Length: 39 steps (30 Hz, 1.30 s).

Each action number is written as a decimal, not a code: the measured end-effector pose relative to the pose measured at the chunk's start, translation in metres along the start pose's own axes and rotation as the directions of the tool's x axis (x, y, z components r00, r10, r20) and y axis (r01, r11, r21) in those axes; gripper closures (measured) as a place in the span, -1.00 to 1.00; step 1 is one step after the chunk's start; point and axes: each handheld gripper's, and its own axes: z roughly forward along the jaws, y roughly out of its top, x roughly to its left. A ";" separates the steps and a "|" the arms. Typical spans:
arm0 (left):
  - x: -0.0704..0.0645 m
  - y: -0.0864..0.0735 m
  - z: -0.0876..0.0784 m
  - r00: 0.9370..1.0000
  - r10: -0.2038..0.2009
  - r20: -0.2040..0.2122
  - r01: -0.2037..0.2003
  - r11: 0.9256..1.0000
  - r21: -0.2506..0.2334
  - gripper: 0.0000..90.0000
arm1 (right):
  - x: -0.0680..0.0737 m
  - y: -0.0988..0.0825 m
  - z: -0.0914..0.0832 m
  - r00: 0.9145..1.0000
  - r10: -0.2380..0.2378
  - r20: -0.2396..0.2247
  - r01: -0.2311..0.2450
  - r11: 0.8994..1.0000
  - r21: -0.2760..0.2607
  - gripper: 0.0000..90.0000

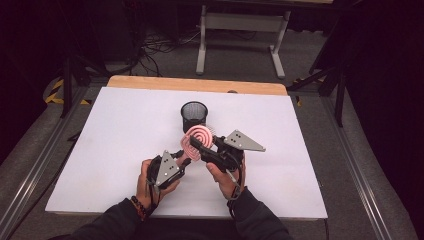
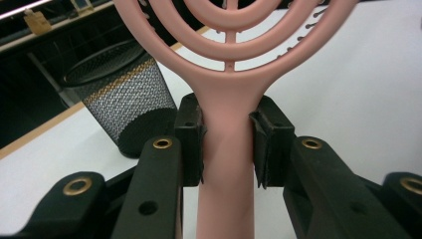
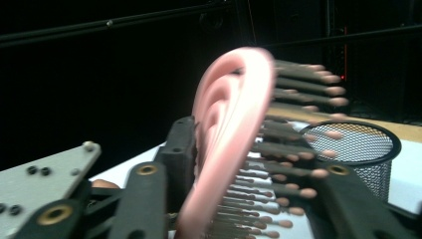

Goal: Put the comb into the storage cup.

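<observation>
A pink hairbrush (image 1: 196, 140) with a round, ringed head is held up over the middle of the white table (image 1: 115, 125). My left gripper (image 1: 183, 159) is shut on its handle (image 2: 226, 149), with both black pads pressed against the sides of the handle. My right gripper (image 1: 198, 146) reaches in from the right and is shut on the brush head (image 3: 224, 124), one pad on the smooth back and the other against the bristles (image 3: 298, 174). A black mesh cup (image 1: 194, 114) stands upright just beyond the brush, and I see it in the left gripper view (image 2: 124, 94) and the right gripper view (image 3: 358, 144).
The white board lies on a wooden tabletop whose far edge (image 1: 197, 84) shows. Metal rails (image 1: 350, 165) run along both sides. A desk frame (image 1: 240, 30) and cables (image 1: 155, 50) are on the floor behind.
</observation>
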 end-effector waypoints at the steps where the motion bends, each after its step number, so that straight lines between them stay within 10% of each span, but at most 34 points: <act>1: 0.000 -0.001 0.001 1.000 0.001 0.002 -0.001 1.000 0.002 0.54 | 0.001 0.000 0.000 1.000 -0.008 -0.008 0.008 1.000 -0.003 0.33; 19: 0.003 0.005 0.000 0.999 0.000 0.044 0.002 0.999 -0.038 0.39 | 0.012 0.010 -0.014 0.995 -0.083 -0.055 0.080 0.995 -0.053 0.40; 39: 0.027 -0.001 0.002 0.983 -0.042 0.179 0.046 0.999 -0.017 -0.27 | -0.005 0.027 -0.037 0.985 -0.167 0.037 0.169 0.984 -0.062 0.40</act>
